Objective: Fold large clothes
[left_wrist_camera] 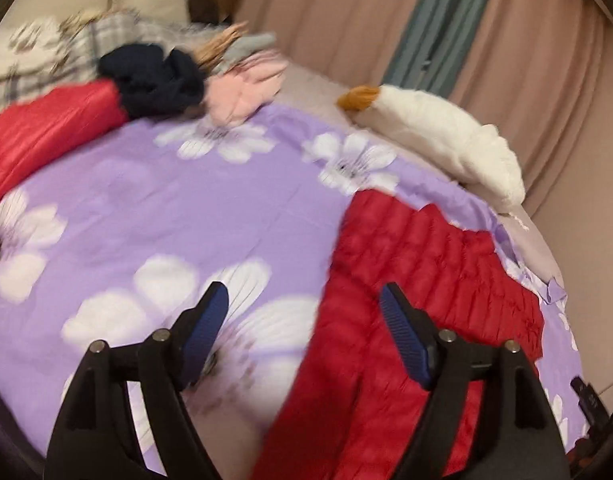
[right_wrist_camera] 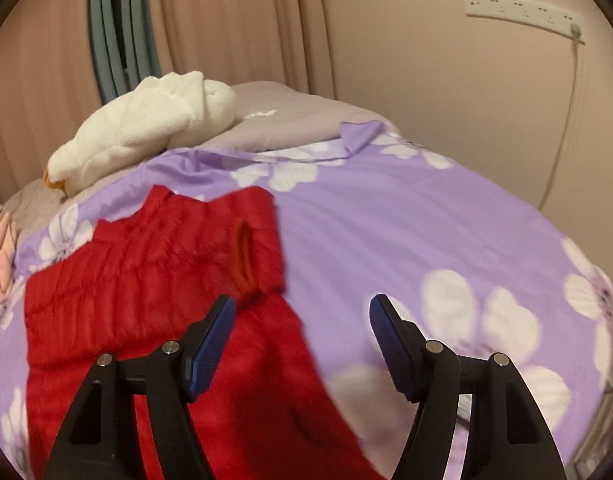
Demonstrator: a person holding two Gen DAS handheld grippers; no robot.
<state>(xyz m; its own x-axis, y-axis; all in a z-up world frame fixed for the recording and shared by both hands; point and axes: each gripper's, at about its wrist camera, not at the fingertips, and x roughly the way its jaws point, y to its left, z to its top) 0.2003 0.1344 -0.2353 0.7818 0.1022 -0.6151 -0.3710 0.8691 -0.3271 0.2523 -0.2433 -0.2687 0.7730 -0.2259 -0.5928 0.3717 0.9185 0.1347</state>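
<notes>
Left claw spread wide, nothing between the blue pads, hanging over the lilac flowered bedspread. Right claw also wide and empty, its left pad over the hem of the red quilted vest, its right pad over bare bedspread.

Red quilted vest lying flat on the bed, collar toward the far edge, one armhole showing as a brighter red loop. Seen from the left wrist, the same vest to the right of the claw, its near part running under the right finger. Wide open stretch of bedspread to the vest's right in the right wrist view, reaching to the bed's rounded edge near the wall. Another clear stretch to the vest's left in the left wrist view.

Far edge crowded: white plush toy with an orange tip just beyond the vest's collar, apart from it. Further left a pile of clothes: dark navy garment, pink garment, red folded garment at the left edge. Pink curtains close behind the bed.
</notes>
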